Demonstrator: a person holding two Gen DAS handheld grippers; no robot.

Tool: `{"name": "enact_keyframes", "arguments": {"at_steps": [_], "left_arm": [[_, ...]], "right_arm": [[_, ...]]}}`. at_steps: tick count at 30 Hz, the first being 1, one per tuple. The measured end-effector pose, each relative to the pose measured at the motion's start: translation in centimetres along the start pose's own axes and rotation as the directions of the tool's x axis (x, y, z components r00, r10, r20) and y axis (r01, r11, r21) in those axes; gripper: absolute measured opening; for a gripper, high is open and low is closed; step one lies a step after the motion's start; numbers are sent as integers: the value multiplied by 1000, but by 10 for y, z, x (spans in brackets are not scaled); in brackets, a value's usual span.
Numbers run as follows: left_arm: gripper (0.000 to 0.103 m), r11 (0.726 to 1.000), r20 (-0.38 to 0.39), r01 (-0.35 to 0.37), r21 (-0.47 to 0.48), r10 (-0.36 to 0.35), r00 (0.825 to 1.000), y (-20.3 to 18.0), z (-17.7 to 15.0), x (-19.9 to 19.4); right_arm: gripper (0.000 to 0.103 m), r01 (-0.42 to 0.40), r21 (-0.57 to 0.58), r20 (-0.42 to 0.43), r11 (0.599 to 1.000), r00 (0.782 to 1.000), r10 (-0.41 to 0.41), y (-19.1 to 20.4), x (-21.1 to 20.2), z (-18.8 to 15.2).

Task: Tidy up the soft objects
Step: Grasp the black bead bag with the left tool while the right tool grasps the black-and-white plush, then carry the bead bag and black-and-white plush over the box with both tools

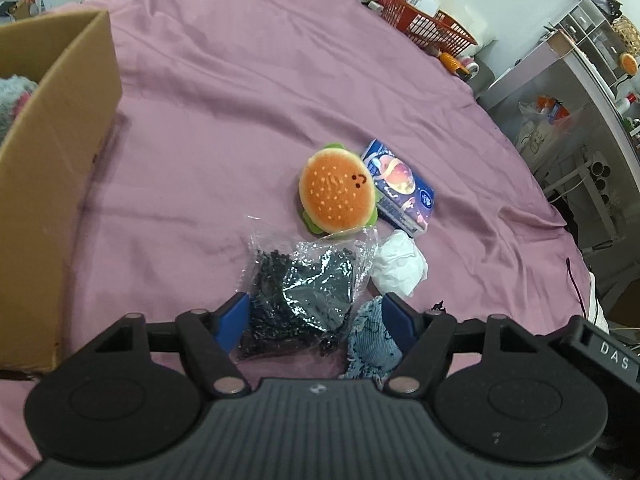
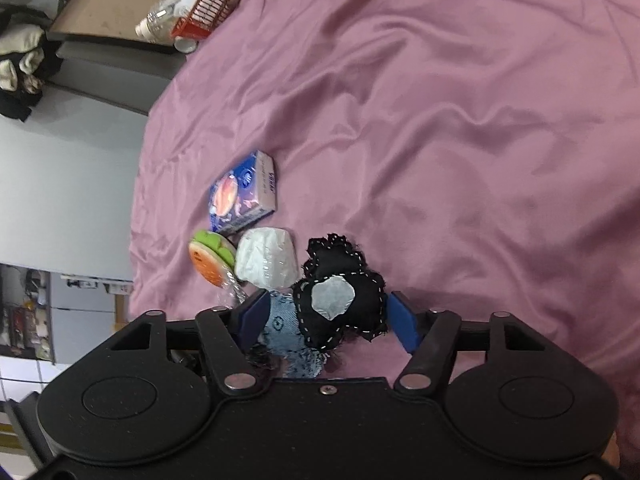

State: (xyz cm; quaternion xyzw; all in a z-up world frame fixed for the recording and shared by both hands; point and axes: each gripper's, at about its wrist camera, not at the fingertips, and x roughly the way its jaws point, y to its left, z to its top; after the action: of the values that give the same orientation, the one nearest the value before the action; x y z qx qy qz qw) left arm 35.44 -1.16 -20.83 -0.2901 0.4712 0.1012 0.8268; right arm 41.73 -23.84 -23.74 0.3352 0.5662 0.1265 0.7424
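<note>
Both tools open: left tool point(image 1: 316, 312) straddling the plastic bag point(image 1: 304, 292), right tool point(image 2: 326, 312) around the black plush point(image 2: 340, 304), lined up for grabs toward the cardboard box point(image 1: 52, 160).

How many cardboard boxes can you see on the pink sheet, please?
1: an open cardboard box at the sheet's left edge in the left wrist view, something fuzzy inside it. The right wrist view shows none; others may lie out of frame.

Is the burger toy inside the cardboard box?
No, the burger toy lies out on the pink cloth, well apart from the cardboard box at the left.
</note>
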Motion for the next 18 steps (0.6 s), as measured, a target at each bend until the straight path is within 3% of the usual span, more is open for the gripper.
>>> {"name": "enact_keyframes", "arguments": {"at_steps": [2,5,8,18], "left_arm": [[54,1000,2,-3,0,3,1000,1,0,2],[42,1000,-2,7,-4,-7,1000,2,0,2],[38,999,-6,-30,30,30,1000,-6,2,-4],[38,1000,73,-13,26,11,997,-26,-2,-80]], "right_arm": [[48,24,-14,-10,1000,1000,-24,0,7,-1],[38,31,-11,-9,999,999,-31,-6,12,-2],[33,40,-46,25,998,999,-39,1,6,-4],[30,20,-67,189,998,982,-7,4,-41,-14]]}}
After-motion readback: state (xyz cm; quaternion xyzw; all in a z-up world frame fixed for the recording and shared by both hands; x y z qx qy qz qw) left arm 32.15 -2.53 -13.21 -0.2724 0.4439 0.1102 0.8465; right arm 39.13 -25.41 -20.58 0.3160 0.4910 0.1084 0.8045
